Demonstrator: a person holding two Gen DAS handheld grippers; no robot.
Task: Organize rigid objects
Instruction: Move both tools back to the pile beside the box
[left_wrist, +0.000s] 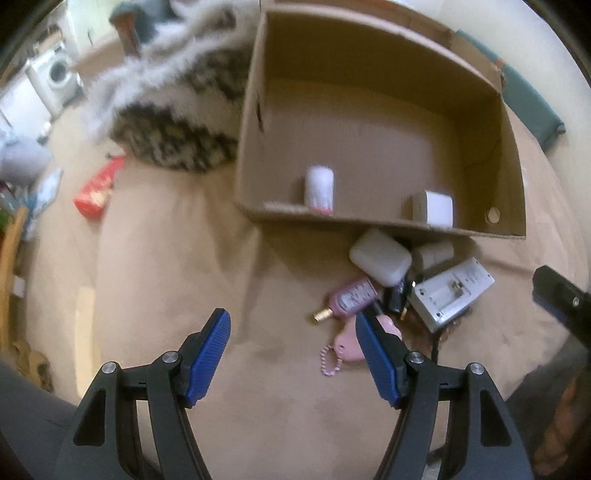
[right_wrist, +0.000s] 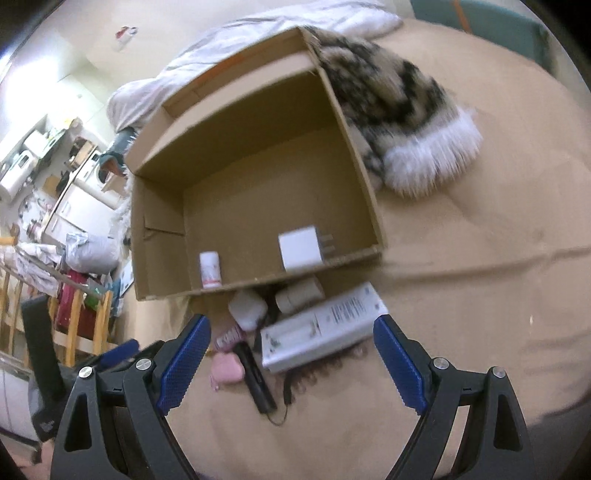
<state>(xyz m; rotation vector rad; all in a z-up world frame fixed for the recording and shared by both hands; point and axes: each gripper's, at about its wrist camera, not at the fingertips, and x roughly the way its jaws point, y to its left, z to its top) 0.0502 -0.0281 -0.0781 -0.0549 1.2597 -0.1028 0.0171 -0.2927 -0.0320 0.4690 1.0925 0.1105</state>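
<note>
Pink keychain (left_wrist: 347, 341): partly hidden behind a jaw.
Dark curly thing (right_wrist: 325, 363): mostly under the white charger (right_wrist: 325, 328), unidentifiable.

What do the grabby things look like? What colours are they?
Both look the same. The left tool has two black plastic arms with triangle-shaped holes, round silver bolts at the joints, and flat blue pads with a ridged, bumpy face. The right tool matches it: a black frame, silver bolts, blue textured pads. No cables or writing show on either.

2 items stand in the box (left_wrist: 509, 147), a clutter pile (left_wrist: 399, 280) before it
</note>
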